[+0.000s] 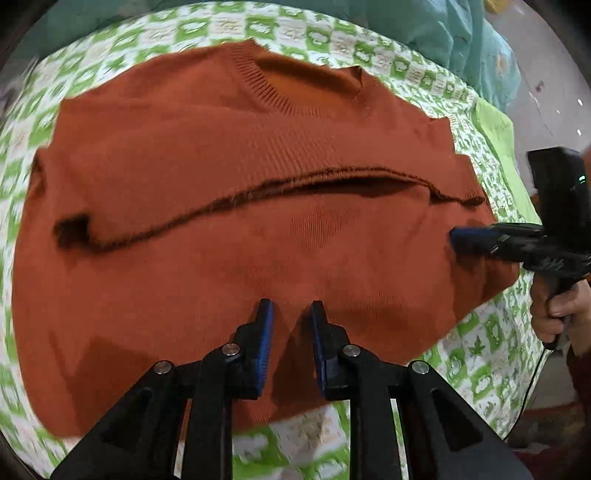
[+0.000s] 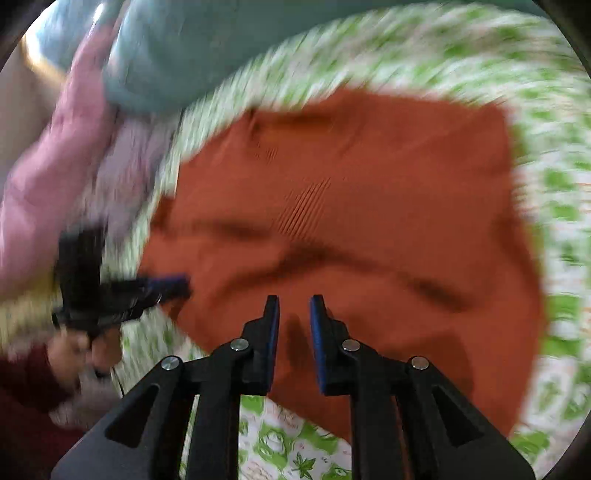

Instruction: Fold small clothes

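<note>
The left gripper [image 1: 291,306] and right gripper [image 2: 294,301] both hang with jaws slightly parted, nothing between them. Directly beneath and ahead lies the rust-orange knit sweater [image 1: 229,177], folded across its middle, on a green-and-white patterned sheet [image 1: 480,354]. Beyond it, teal bedding [image 1: 424,29].

A home bedroom: green-and-white patterned bedsheet [image 1: 424,74] and teal quilt [image 1: 424,29] cover a bed.
</note>
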A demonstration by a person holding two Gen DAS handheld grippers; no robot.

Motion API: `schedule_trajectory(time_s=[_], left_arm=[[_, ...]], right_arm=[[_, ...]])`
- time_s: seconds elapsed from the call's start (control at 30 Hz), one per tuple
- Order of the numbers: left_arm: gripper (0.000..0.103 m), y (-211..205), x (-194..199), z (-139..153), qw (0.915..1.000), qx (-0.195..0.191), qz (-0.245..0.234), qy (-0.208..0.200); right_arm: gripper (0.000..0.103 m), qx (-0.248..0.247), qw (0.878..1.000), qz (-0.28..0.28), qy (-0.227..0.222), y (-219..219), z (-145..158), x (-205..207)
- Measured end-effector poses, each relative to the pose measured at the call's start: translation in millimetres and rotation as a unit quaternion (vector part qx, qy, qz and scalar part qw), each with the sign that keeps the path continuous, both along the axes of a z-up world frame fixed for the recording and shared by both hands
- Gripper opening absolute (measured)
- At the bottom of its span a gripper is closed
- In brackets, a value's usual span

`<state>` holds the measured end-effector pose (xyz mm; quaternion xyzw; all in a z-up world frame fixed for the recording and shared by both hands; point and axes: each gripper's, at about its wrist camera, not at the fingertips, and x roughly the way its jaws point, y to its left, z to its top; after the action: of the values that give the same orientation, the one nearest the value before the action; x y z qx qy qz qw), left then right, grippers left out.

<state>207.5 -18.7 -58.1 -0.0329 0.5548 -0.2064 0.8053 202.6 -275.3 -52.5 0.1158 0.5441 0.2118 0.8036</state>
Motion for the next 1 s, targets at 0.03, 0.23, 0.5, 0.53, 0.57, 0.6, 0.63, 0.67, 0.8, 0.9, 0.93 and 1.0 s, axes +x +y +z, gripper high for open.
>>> schedule_trajectory(time_s=[0.03, 0.23, 0.5, 0.53, 0.57, 0.6, 0.63, 0.67, 0.8, 0.9, 0.93, 1.0], left_arm=[[0.022, 4.0, 10.2, 0.7, 1.0, -0.008, 0.0, 0.002], [0.011, 34.7, 90.7, 14.4, 0.9977, 0.029, 0.053, -0.03], [0.027, 86.0, 155.3, 47.2, 0.973, 0.035, 0.212, -0.086], [0.027, 90.2, 153.8, 46.2, 0.9725, 0.029, 0.216, -0.083], [0.027, 91.8, 151.2, 45.6, 0.9722, 0.028, 0.217, -0.082], [0.027, 93.1, 145.5, 45.1, 0.9719, 0.03, 0.218, -0.083], [0.027, 95.5, 137.0, 44.4, 0.9719, 0.033, 0.218, -0.083], [0.028, 96.6, 127.8, 43.2, 0.9718, 0.034, 0.219, -0.082], [0.03, 110.2, 86.8, 38.2, 0.9692, 0.011, 0.236, -0.069], [0.03, 114.0, 52.7, 31.7, 0.9685, -0.001, 0.243, -0.056], [0.03, 114.4, 42.0, 29.9, 0.9685, -0.003, 0.244, -0.051], [0.03, 114.0, 21.7, 25.6, 0.9692, -0.007, 0.242, -0.043]], right_arm=[[0.018, -0.019, 1.0, 0.007, 0.003, 1.3, -6.1, 5.8], [0.014, -0.059, 0.989, -0.126, -0.052, -68.7, 2.9, 52.7], [0.017, -0.071, 0.967, -0.227, -0.097, -118.1, 38.0, 74.9], [0.018, -0.068, 0.966, -0.228, -0.095, -118.5, 39.6, 73.7], [0.018, -0.067, 0.966, -0.23, -0.096, -120.0, 40.6, 70.0], [0.018, -0.066, 0.966, -0.23, -0.098, -119.6, 43.4, 65.8], [0.018, -0.066, 0.966, -0.231, -0.1, -123.6, 46.5, 58.3], [0.018, -0.065, 0.965, -0.231, -0.103, -124.0, 49.8, 51.5], [0.019, -0.056, 0.964, -0.238, -0.101, -116.1, 55.6, 21.5], [0.024, -0.049, 0.965, -0.239, -0.096, -101.0, 52.9, 6.0], [0.024, -0.049, 0.966, -0.235, -0.093, -95.2, 50.6, 0.1], [0.025, -0.048, 0.969, -0.227, -0.083, -82.6, 45.0, -11.8]])
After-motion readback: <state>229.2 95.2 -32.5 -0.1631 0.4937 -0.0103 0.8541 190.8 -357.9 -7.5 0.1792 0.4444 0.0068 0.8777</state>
